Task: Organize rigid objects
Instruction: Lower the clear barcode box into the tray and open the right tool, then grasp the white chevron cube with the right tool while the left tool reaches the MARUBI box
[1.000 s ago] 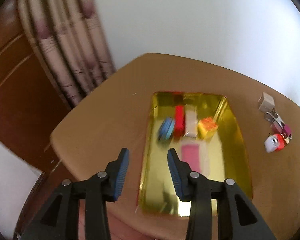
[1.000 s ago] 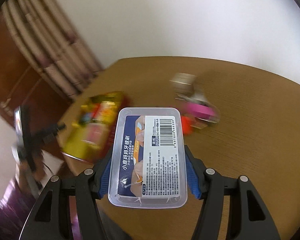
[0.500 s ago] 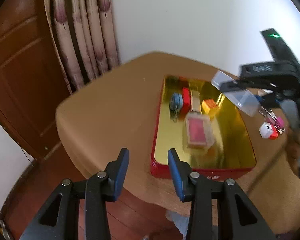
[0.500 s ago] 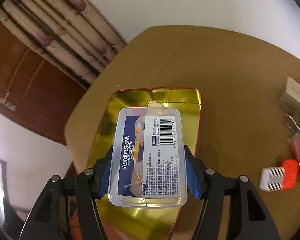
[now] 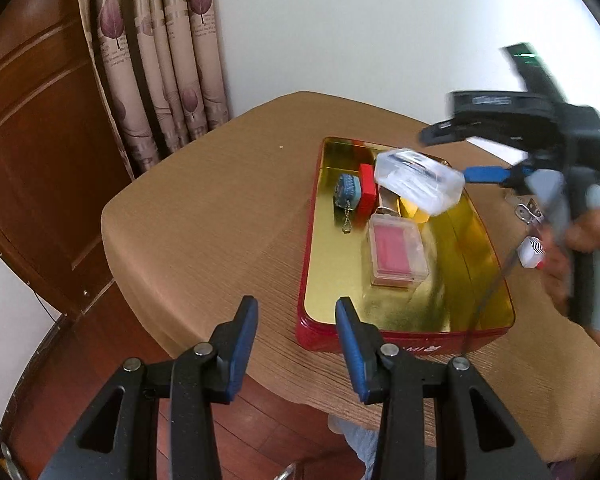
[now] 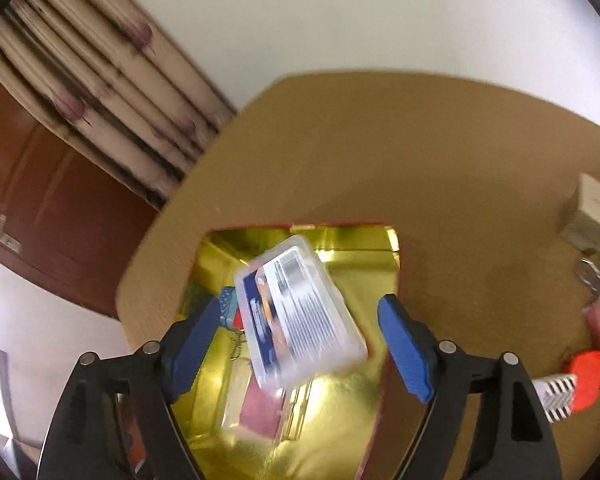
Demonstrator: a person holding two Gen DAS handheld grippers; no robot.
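A red tin with a gold inside (image 5: 404, 340) (image 6: 340, 432) sits on the brown table. In it lie a clear case with a pink insert (image 5: 398, 250), a blue pouch on a chain (image 5: 347, 192) and a red block (image 5: 367, 190). A clear labelled box (image 5: 418, 180) (image 6: 300, 316) is in mid-air over the tin, tilted, free of the fingers. My right gripper (image 6: 300, 336) is open above the tin, jaws wide apart; it also shows in the left wrist view (image 5: 496, 174). My left gripper (image 5: 296, 340) is open and empty at the tin's near edge.
Beside the tin on the table lie a white and red striped item (image 5: 532, 252) (image 6: 568, 384), a metal clip (image 5: 530, 212) and a small beige box (image 6: 592, 212). A curtain (image 5: 160, 72) and a wooden door (image 5: 40, 152) stand past the table's left edge.
My right gripper has opened over the tin and let go of the clear labelled box, which now tilts and falls toward the tin. My left gripper has stayed open and drawn back slightly.
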